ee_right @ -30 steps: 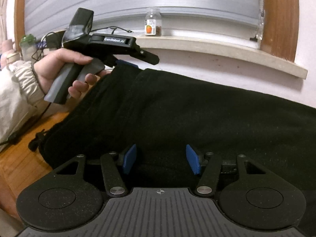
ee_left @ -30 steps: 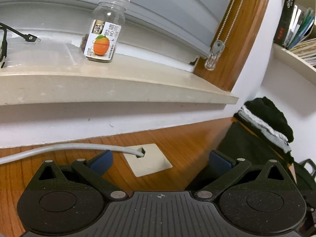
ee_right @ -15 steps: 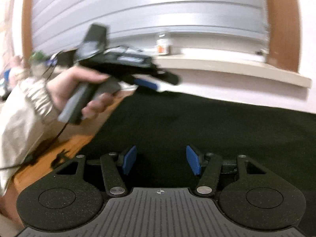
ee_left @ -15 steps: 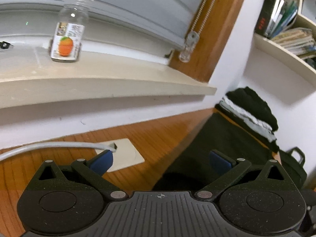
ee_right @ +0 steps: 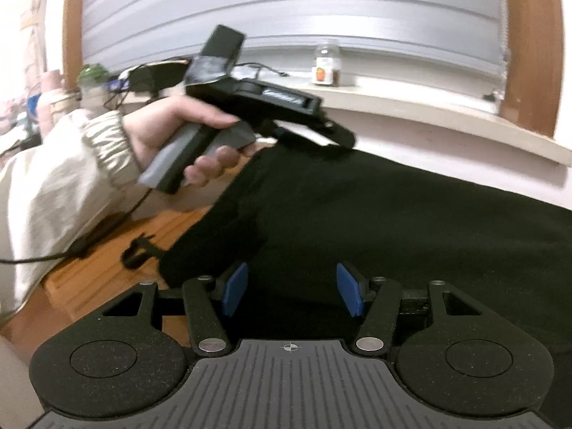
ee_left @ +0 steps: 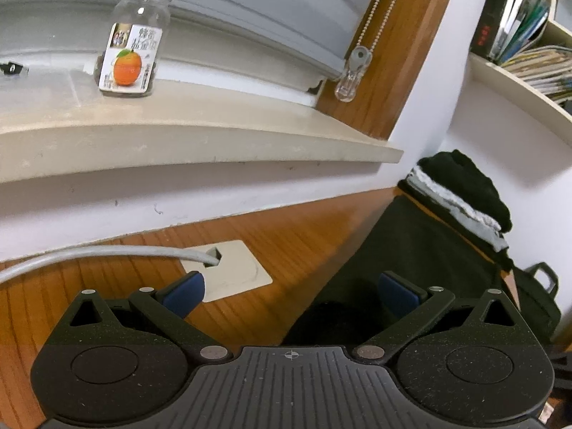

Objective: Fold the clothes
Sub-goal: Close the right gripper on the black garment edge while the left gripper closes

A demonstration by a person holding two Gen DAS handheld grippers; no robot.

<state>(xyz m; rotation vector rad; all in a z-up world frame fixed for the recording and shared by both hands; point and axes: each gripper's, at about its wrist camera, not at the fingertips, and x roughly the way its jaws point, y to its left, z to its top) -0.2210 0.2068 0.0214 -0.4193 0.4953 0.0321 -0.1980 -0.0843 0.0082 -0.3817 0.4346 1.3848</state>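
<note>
A: Wooden counter (ee_left: pixel 296 250) under the windowsill; black garment (ee_right: pixel 375 221) spread across it; looks soft, floppy, light.

B: Both grippers, left (ee_left: pixel 291 289) and right (ee_right: pixel 291 289), jaws spread, holding nothing; I'd pinch an edge.

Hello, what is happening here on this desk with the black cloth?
A person is folding clothes with two handheld grippers. A black garment lies spread on the wooden desk below the windowsill. The left gripper and the right gripper are both open above it, gripping nothing. Folded clothes are stacked by the wall.
</note>
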